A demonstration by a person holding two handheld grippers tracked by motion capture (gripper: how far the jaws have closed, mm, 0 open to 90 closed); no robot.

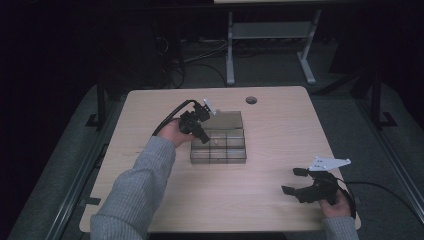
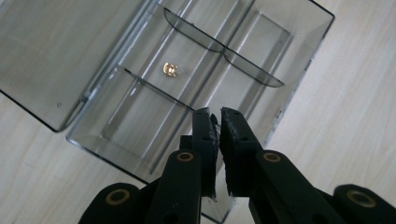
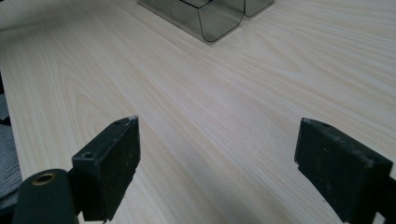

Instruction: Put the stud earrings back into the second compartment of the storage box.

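Observation:
A clear smoky plastic organiser box (image 1: 218, 159) with several compartments sits mid-table, its lid (image 1: 228, 119) swung open toward the far side. One small brass piece (image 2: 170, 69) lies in a middle compartment, seen as a pale speck (image 1: 216, 142) from above. My left gripper (image 1: 203, 137) hovers over the box's left part, pointing down into it. In the left gripper view its jaws (image 2: 218, 115) stand almost together with nothing seen between them. Near the table's front right corner my right gripper (image 1: 292, 181) is held open, empty, just above the wood (image 3: 217, 140).
The box's rounded corner (image 3: 212, 30) lies ahead of the right gripper across bare light wood. A round cable hole (image 1: 251, 100) is near the table's far edge. Dark floor and a white table frame (image 1: 230, 45) lie beyond.

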